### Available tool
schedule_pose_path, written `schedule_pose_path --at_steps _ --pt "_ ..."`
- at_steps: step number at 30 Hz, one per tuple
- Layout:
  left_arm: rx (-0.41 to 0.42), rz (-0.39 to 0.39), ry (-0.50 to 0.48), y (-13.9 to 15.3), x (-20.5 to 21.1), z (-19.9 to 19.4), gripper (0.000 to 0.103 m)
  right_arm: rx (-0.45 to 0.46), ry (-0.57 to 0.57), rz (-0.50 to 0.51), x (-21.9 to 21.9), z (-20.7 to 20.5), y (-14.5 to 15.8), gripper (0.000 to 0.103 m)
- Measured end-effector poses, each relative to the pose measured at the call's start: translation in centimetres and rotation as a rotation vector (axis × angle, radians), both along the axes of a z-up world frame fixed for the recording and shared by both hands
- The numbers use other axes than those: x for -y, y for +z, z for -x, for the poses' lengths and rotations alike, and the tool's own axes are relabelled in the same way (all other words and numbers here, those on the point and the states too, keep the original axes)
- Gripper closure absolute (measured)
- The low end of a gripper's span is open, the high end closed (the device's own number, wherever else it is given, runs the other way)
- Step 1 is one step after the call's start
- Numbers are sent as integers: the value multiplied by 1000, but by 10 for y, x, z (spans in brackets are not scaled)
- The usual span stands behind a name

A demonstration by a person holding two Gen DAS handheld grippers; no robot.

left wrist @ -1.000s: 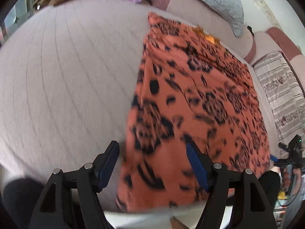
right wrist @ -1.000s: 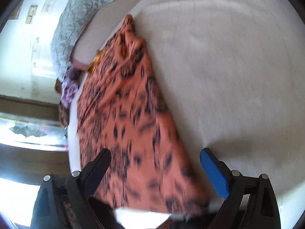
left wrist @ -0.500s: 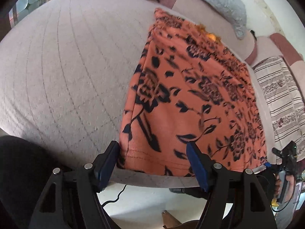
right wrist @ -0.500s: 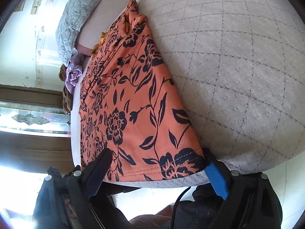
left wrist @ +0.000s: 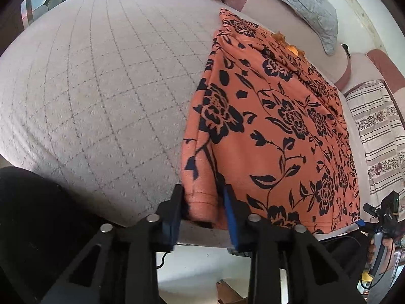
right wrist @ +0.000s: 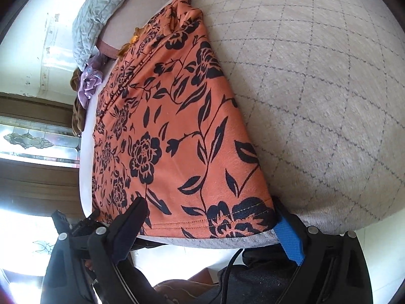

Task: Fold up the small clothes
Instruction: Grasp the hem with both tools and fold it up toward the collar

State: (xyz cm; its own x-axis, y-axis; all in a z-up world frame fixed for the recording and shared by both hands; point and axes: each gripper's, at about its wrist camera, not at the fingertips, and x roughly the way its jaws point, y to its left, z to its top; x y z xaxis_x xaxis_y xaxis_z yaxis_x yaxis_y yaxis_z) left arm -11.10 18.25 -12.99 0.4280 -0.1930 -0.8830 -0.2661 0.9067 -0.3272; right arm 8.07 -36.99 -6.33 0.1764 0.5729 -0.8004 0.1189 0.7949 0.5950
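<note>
My left claw is closing, near corner of orange floral garment bunched between its pads; right claw wide apart astride opposite corner. Garment lies flat on bed.

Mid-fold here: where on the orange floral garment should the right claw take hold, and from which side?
Grip the near hem corner of the orange floral garment, on the side by the bare quilted bedspread, coming in from the bed's near edge. The hem lies flat along that edge, so one finger can slip under it. The right claw straddles this hem, open; the left claw is closing on the opposite corner.
</note>
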Motion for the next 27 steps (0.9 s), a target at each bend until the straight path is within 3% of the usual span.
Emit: schedule_pose_path --at_steps 1,2,3,5,8,11,12,13,14,15,16,17,18,19,20,22,24,25,27 --pt "-1 -9 -6 0 2 -1 70 1 -1 8 1 1 0 20" --pt "-1 -16 -17 1 3 -1 82 2 -5 32 2 3 2 28" --pt "6 -6 -34 2 4 0 95 -3 -17 69 5 5 3 55" --pt "41 1 -40 11 5 2 94 -22 -32 50 13 8 0 95" --pt "106 -8 -39 33 7 7 93 -17 -60 -4 22 14 0 95" --pt "103 -15 -33 31 6 3 88 58 -126 -98 28 16 14 91" --pt "75 -30 -27 22 7 0 84 71 -157 -115 32 15 14 86" --pt "33 -43 -21 13 7 -3 74 48 -163 -125 34 11 6 67" --pt "-11 -49 -17 2 7 -5 70 0 -165 -135 34 7 -5 56" --pt "-2 -49 -13 0 6 -4 70 -38 -181 -150 35 7 -12 53" --pt "17 -54 -10 1 7 -2 70 -36 -186 -160 36 6 -13 53" --pt "17 -55 -16 3 7 -2 78 -5 -156 -122 33 5 -5 55" --pt "21 -35 -25 5 8 -2 95 10 -140 -96 31 4 -2 67" --pt "28 -10 -24 9 6 -1 94 4 -120 -78 27 4 -1 90" --pt "55 4 -13 17 5 2 94 -6 -117 -75 26 4 -2 94" --pt "130 7 -5 42 5 6 94 10 -129 -79 23 8 2 94" --pt "153 -2 8 49 3 4 94 64 -140 -125 22 11 14 94" --pt "130 6 16 42 1 -1 94 81 -149 -130 22 12 18 94" --pt "9 12 28 9 -4 -10 94 65 -153 -127 21 9 12 94"
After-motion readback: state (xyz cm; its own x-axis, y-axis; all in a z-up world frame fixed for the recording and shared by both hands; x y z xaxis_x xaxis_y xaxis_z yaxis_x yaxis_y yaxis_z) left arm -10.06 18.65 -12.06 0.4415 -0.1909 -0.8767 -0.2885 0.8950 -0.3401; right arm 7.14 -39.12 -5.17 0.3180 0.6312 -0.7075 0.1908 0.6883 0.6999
